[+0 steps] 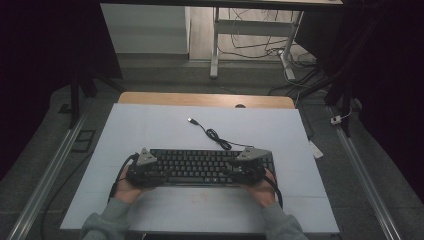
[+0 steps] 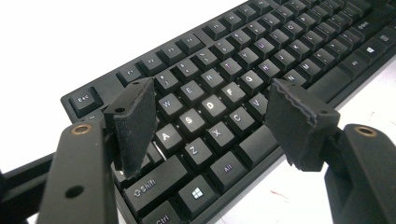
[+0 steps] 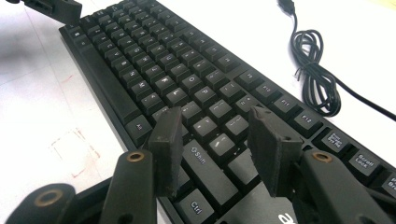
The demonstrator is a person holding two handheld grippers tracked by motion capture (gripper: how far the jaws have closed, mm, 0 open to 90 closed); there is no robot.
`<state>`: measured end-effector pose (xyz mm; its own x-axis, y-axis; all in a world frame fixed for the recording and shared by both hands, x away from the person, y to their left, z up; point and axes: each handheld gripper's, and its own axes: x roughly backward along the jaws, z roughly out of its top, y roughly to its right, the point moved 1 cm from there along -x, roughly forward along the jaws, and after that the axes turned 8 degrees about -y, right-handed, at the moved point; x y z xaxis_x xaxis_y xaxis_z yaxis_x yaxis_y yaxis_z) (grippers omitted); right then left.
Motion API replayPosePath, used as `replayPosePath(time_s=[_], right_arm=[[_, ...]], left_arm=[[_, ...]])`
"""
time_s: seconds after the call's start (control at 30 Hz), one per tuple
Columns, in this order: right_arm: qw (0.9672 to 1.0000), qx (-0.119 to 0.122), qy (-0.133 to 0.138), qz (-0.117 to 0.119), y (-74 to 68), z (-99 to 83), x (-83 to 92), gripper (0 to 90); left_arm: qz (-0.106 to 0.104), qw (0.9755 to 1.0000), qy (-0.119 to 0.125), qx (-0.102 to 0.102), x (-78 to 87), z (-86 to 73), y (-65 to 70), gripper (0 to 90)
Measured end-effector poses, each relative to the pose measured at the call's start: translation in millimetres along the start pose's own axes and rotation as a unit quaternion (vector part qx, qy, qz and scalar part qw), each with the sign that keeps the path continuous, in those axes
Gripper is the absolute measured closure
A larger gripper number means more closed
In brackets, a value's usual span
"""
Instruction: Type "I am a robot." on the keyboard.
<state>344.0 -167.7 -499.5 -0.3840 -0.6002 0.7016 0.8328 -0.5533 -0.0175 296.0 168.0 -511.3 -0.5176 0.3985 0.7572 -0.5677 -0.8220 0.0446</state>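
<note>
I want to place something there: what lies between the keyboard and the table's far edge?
In the high view, just the keyboard's own cable, coiled, with its USB plug; otherwise bare white table.

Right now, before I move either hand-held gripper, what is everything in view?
keyboard: one, black, near middle of the mat.
cable: one, black, coiled behind the keyboard, USB plug lying free on the mat.
mat: one, pale blue-white, covering the table.
table: one, wooden, far edge showing.
left hand-held gripper: one, black, jaws open above the keyboard's left end.
right hand-held gripper: one, black, jaws open above its right end.
sleeves: two, grey-green, bottom edge.
</note>
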Motion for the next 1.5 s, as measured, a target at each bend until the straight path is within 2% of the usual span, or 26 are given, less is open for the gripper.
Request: replayPosePath(time_s=[0.3,0.53,0.73,0.87,1.03,1.5], right_arm=[[1.0000,0.006,0.002,-0.001,-1.0,2.5,-0.3,55.4],[1.0000,0.006,0.004,0.002,-1.2,3.1,0.3,55.2],[1.0000,0.008,0.004,0.003,-1.9,3.1,-0.5,54.9],[0.9999,0.009,0.003,0.003,-2.0,3.0,-1.0,54.8],[1.0000,0.008,-0.002,0.003,-1.6,2.4,-2.6,54.5],[0.9999,0.009,-0.005,0.002,-1.1,2.0,-3.7,53.9]], left_arm=[[0.002,1.0000,0.003,0.008,-3.1,2.4,-0.9,34.4],[-0.009,0.9999,0.008,0.007,-6.5,6.9,3.2,40.0],[-0.019,0.9996,0.020,0.006,-7.4,11.1,7.0,57.4],[-0.023,0.9995,0.020,0.000,-9.4,12.3,10.0,73.6],[-0.029,0.9994,0.017,-0.010,-12.8,14.5,15.2,88.7],[-0.031,0.9990,-0.002,-0.031,-29.4,19.1,29.5,89.1]])
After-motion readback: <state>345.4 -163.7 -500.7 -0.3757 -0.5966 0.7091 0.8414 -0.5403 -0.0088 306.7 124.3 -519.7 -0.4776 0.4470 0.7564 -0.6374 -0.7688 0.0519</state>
